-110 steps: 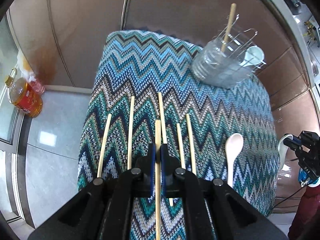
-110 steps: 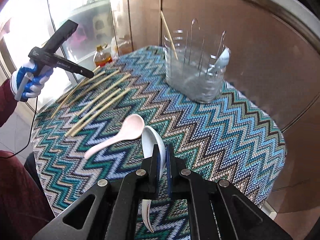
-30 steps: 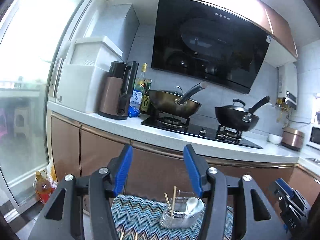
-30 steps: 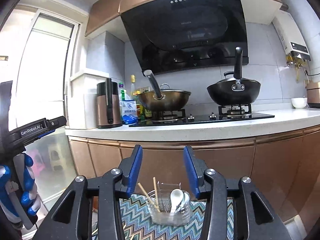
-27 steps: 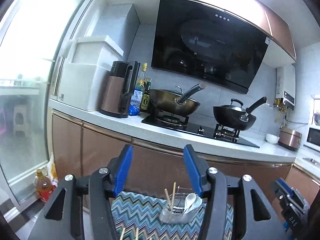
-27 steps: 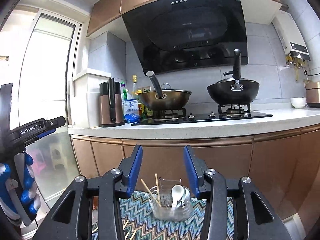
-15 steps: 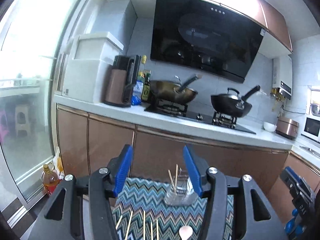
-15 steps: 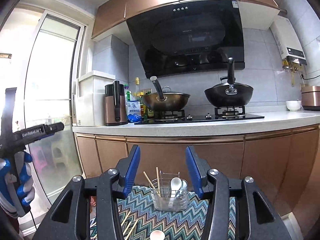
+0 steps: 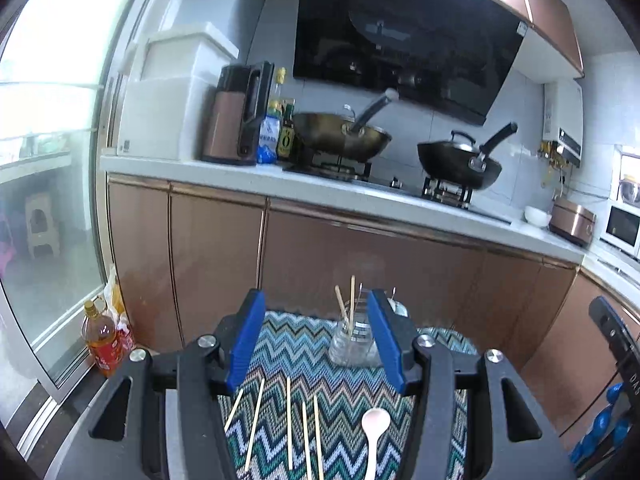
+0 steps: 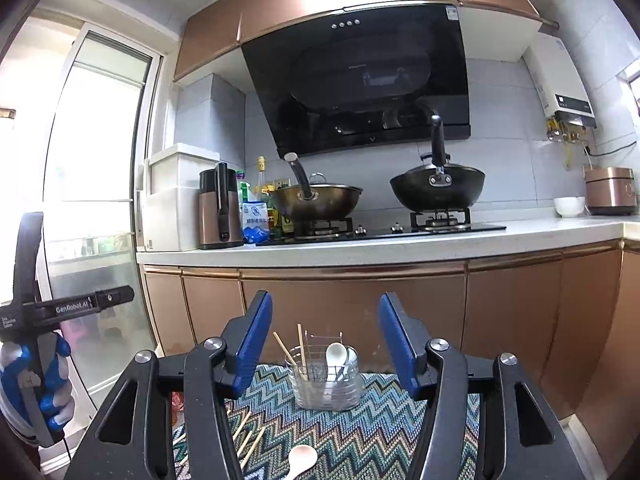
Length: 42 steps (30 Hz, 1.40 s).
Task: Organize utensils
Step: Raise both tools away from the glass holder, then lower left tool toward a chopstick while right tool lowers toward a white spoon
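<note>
Nearest the cameras, both tools are empty: the left gripper and the right gripper stand with their blue jaws spread wide and nothing between them, whereas a few seconds ago each was clamped on a utensil, the left on a chopstick and the right on a spoon. Both have since risen and now tip back down toward the table. Just beyond the left jaws, five loose chopsticks lie roughly side by side on the zigzag tablecloth, with one pale spoon just beside them on the right. Farther back stands the clear utensil holder, now carrying two chopsticks and what looks like two spoons, though the glass blurs the count. So one pair of deliveries appears done and the job is partly through; the remaining sticks and spoon likely call for more trips. Behind everything runs the kitchen counter with its woks.
</note>
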Tool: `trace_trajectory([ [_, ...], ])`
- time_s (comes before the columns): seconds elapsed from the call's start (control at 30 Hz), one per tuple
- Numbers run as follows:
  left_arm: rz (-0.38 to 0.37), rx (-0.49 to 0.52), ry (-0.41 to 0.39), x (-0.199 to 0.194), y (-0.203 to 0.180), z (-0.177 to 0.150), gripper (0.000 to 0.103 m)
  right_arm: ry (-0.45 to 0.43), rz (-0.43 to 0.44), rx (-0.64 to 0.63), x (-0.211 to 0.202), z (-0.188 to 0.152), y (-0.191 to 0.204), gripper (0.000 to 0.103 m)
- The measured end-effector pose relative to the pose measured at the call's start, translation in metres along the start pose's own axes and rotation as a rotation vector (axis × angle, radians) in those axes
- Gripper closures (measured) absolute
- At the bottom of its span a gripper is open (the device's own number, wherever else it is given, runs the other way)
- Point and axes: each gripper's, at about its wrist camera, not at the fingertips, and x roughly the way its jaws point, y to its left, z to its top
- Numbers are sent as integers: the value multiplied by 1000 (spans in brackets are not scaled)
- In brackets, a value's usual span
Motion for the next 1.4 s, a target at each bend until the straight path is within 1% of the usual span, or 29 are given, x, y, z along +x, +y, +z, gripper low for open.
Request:
trace_trajectory([
  [0.2, -16, 5, 84, 28, -1, -13, 52, 49, -12, 11, 14, -11, -13, 48],
  [0.3, -10, 22, 139, 48, -1, -25, 52, 84, -20, 18, 27, -21, -20, 48],
  [0.37, -12, 30, 188, 65, -1, -34, 52, 106, -25, 26, 34, -27, -25, 48],
  [0.63, -71, 7, 351, 114, 7, -63, 52, 209, -31, 56, 71, -58, -42, 48],
  [0.97, -87, -10, 508, 170, 15, -99, 52, 337, -21, 77, 113, -99, -56, 48],
  [1.1, -103, -16, 589, 193, 15, -114, 52, 410, 17, 75, 133, -115, -55, 48],
  [1.27, -133, -55, 709, 223, 17, -135, 52, 571, 143, 103, 166, -150, -49, 48],
  [1.33, -143, -62, 749, 233, 19, -143, 52, 629, 172, 102, 177, -165, -45, 48],
  [1.4, -141, -66, 787, 243, 21, -151, 52, 662, 187, 100, 184, -174, -44, 48],
])
